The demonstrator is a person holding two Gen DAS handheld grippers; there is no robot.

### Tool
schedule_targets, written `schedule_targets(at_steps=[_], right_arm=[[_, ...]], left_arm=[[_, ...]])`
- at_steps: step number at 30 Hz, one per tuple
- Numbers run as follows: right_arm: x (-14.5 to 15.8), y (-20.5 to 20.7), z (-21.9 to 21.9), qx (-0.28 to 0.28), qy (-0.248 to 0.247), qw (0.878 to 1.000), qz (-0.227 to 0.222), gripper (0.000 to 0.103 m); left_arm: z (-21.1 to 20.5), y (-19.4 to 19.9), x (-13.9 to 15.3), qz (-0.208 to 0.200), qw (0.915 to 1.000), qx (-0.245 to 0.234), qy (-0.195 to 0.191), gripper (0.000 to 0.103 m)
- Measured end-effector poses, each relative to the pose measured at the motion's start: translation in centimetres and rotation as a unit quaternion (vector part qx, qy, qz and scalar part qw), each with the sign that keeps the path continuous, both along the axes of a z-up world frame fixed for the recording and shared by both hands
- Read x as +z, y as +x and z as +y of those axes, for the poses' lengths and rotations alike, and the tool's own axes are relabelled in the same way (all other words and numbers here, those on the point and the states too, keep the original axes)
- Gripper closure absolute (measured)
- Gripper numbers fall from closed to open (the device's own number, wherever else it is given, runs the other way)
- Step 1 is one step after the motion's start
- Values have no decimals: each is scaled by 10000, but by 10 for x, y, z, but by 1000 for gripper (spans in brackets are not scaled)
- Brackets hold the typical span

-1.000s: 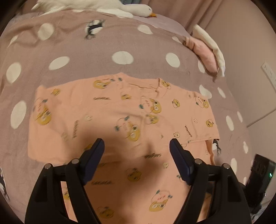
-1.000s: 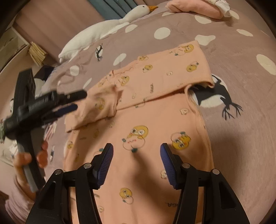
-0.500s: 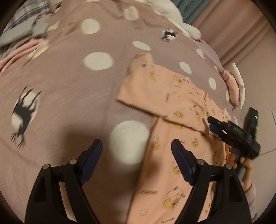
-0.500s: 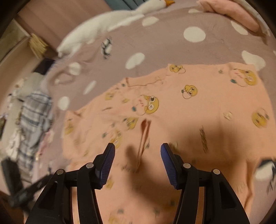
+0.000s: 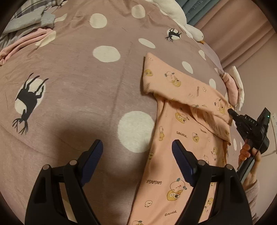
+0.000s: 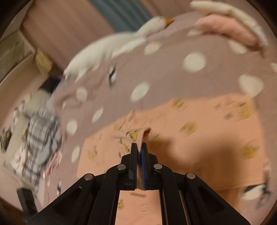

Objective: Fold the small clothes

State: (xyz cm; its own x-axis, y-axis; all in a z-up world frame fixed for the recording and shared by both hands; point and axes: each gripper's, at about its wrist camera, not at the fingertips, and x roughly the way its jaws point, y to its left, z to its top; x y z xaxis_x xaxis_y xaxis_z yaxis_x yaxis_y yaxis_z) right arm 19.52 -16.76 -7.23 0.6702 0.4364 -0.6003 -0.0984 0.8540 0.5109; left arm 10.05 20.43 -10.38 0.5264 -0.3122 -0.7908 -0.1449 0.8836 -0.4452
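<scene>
Bed (image 5: 77, 90): mauve dotted cover, soft weave. Left view: peach printed garment (image 5: 181, 138) lying right of centre, top layer folded over; left claw (image 5: 137, 150) spread wide, empty. Right view, blurred: right claw (image 6: 139, 147) clamped on garment's hemmed edge (image 6: 144, 134).

A big bed (image 5: 72, 97) has a purple cover with white dots. A white toy goose (image 5: 174, 12) lies at its far edge. Pink curtains (image 5: 242, 34) hang behind. The light is dim.
</scene>
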Motion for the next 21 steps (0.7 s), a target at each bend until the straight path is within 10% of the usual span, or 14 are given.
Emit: schedule_targets(at_steps=[7,21], right_arm=[[-33,10,1,-151,-1463,9864,729,88],[-28,10,51,588,-1182,9911,187,87]], left_arm=[[-13,5,-3,99,9998,-128,80,21],[-20,-4,-11,298,9992,-222,159,21]])
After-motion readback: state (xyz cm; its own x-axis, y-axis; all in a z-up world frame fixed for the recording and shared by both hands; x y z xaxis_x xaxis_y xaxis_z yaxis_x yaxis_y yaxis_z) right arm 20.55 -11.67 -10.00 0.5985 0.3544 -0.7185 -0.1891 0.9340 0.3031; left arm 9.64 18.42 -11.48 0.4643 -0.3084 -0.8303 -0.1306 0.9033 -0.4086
